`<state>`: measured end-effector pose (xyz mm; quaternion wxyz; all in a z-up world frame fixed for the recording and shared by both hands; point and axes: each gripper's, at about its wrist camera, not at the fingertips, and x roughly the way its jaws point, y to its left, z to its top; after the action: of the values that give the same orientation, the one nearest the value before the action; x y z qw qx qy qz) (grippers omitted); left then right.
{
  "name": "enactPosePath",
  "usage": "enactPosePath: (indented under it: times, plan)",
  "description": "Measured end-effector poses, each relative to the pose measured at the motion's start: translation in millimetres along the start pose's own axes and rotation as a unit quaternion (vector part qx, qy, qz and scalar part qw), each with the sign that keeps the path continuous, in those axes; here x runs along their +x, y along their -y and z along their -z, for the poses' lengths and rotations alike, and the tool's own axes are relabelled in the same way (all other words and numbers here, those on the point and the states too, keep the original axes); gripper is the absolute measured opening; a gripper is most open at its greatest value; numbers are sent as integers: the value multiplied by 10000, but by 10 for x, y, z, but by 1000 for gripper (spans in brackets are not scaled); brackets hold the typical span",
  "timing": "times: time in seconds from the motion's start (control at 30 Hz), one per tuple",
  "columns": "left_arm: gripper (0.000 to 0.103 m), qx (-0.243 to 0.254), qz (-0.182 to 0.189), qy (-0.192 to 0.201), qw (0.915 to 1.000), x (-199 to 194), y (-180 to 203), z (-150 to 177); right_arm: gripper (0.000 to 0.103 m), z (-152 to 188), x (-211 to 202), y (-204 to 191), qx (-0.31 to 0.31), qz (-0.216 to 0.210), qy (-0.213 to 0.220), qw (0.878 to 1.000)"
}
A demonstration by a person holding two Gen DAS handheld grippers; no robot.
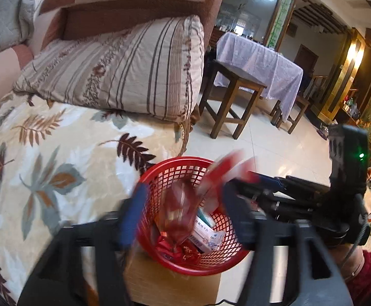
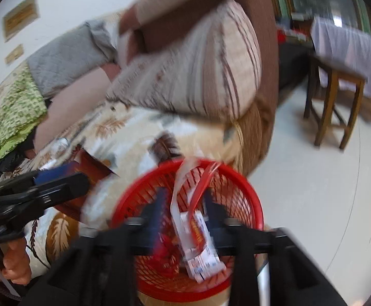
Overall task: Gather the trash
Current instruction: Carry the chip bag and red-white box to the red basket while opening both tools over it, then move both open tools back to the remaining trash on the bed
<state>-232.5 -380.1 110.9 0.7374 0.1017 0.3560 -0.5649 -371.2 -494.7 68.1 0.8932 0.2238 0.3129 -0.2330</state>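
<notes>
Both tools sit over a red mesh basket (image 1: 185, 219), which stands beside a sofa with a leaf-print cover (image 1: 57, 168).

Left tool (image 1: 182, 204): jaws spread apart, nothing pinched. A crumpled dark-red clear wrapper (image 1: 177, 211) sits blurred between the fingers, over the basket mouth; cannot tell if it touches either finger.

Right tool (image 2: 185, 209): jaws apart, released. A red-and-white wrapper strip (image 2: 198, 186) hangs between the fingers over the basket, heavily blurred; contact with the pads is unclear. In the left wrist view this tool (image 1: 246, 178) comes in from the right, with red-white packaging (image 1: 223, 168) blurred at its tip above the basket rim.

Basket contents: white medicine box with blue print (image 1: 205, 237), red wrappers (image 1: 180, 252) at the bottom. The basket seems to rest on a light wooden surface (image 1: 172, 288).

A striped pillow (image 1: 124, 71) leans on the brown sofa arm, with a grey quilt (image 2: 68, 58) further back. A wooden stool (image 1: 231, 99) and a table with a lilac cloth (image 1: 262, 63) stand on the tiled floor, well apart from the basket. A hand (image 2: 11, 265) grips the left tool handle.
</notes>
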Motion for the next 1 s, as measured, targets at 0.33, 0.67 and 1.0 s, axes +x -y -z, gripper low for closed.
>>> enactPosePath:
  times: [0.33, 0.67, 1.0]
  plan:
    - [68, -262, -525, 188, 9981, -424, -425, 234, 49, 46, -173, -89, 157, -248, 323, 9990]
    - [68, -693, -1578, 181, 9849, -1096, -1295, 645, 55, 98, 103, -1091, -709, -912, 24, 9933]
    - [68, -1580, -2745, 303, 9480, -1825, -3140, 605, 58, -39, 392, -1860, -1296, -1474, -188, 9804]
